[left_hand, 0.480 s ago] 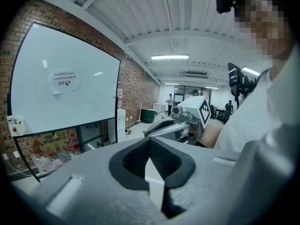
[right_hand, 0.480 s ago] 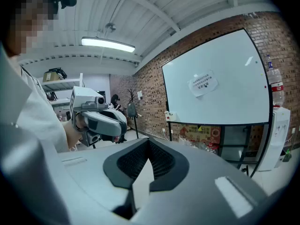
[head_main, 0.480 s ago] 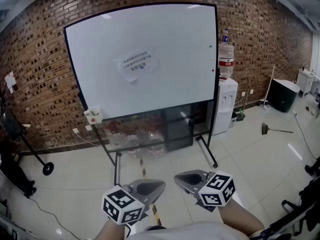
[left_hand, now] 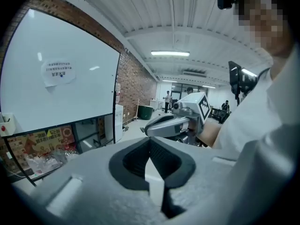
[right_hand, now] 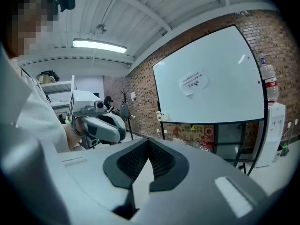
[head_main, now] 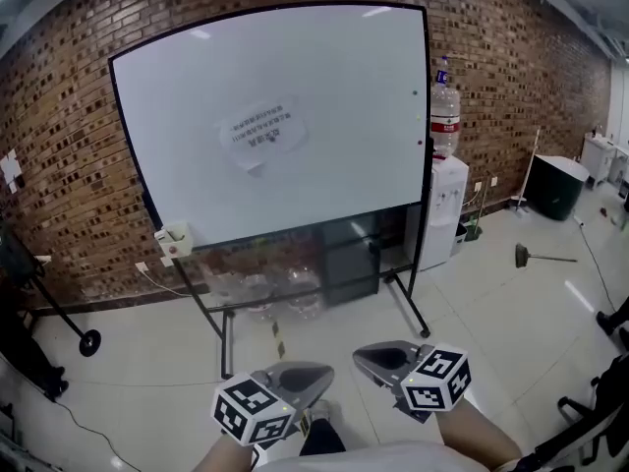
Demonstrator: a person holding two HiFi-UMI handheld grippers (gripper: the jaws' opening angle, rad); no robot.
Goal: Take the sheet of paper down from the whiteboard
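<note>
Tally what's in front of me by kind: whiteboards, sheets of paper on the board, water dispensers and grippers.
whiteboard: 1
sheet of paper: 1
water dispenser: 1
grippers: 2 (left gripper, right gripper, both with jaws shut and empty)
Total: 5

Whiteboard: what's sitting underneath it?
Under the whiteboard are clear plastic bags and a dark cabinet. The board covers the brick wall right behind it.
</note>
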